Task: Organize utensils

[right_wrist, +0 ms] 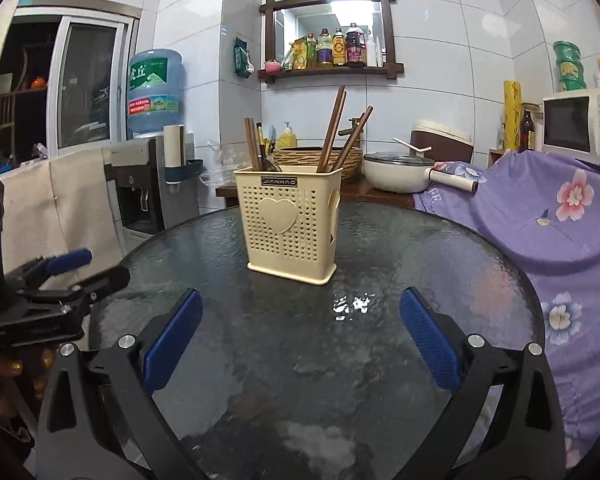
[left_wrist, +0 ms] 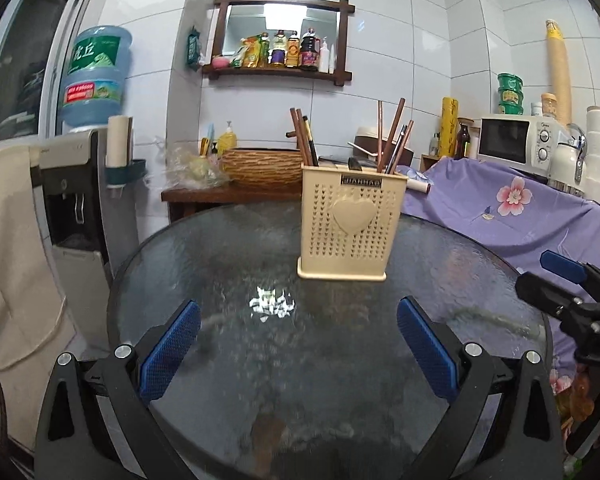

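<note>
A beige perforated utensil holder (left_wrist: pixel 350 224) (right_wrist: pixel 288 224) with a heart on its front stands upright on the round glass table (left_wrist: pixel 204 256) (right_wrist: pixel 440 252). Brown chopsticks (left_wrist: pixel 392 136) (right_wrist: pixel 334 128) and darker utensils (left_wrist: pixel 310 140) stick out of its top. My left gripper (left_wrist: pixel 298 344) hovers open over the near part of the table, well short of the holder, nothing between its blue pads. My right gripper (right_wrist: pixel 302 340) is likewise open and empty. Each gripper shows in the other's view: the right gripper (left_wrist: pixel 556 280) at the right edge, the left gripper (right_wrist: pixel 88 268) at the left edge.
A purple flowered cloth (left_wrist: pixel 512 208) (right_wrist: pixel 560 216) covers furniture right of the table, a microwave (left_wrist: pixel 520 140) behind it. A water dispenser (left_wrist: pixel 76 184) stands left. A wooden side table (left_wrist: pixel 228 194) behind bears a woven basket (left_wrist: pixel 260 166) and a white pot (right_wrist: pixel 396 172).
</note>
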`<state>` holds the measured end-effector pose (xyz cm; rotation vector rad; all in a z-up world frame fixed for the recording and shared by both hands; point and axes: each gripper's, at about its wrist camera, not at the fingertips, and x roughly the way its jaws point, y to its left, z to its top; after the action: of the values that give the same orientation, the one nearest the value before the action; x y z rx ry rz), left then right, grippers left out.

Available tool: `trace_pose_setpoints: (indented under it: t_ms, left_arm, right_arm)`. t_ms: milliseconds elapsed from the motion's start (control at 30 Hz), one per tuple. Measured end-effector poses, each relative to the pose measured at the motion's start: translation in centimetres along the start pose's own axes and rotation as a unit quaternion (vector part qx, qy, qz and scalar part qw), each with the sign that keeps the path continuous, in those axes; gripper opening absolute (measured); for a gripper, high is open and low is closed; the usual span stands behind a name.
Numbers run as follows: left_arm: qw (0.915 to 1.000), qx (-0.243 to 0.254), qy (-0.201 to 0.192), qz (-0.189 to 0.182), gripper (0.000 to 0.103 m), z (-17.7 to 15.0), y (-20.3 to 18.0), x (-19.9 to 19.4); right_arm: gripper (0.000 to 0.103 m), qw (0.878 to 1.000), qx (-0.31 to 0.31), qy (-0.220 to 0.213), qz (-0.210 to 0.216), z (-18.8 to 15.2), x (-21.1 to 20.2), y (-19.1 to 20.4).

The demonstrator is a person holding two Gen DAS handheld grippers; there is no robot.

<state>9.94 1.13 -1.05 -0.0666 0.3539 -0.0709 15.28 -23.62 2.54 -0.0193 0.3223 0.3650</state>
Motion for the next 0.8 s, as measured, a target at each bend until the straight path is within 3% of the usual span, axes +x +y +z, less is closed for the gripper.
trace_pose_setpoints:
  t_ms: [167,433,533,800]
  left_arm:
    - [0.9999,-0.011,0.007,-0.006,0.097,-2.0,0.0,-2.3]
    - [0.9991,-0.034,-0.024,-0.008,0.096,-3.1,0.9,-6.8]
    - [0.9992,-0.024,-0.032,0.007,0.097,-3.3,0.7,-7.9]
    - [0.9993,-0.026,-0.026,-0.005,0.097,-3.2,0.7,-8.5]
  right_arm:
    - [0.097,1.000,0.015,-0.024,-0.001,-1.8,-3.9,1.1]
    - [0.097,0.999,0.004,-0.053,0.002,-3.4,-9.4,2.8]
    - [0.097,0.998,0.012,-0.055,0.015,-3.6,-10.4,2.9]
    - [0.097,0.998,0.013,-0.061,0.019,-4.2,-11.5,3.1]
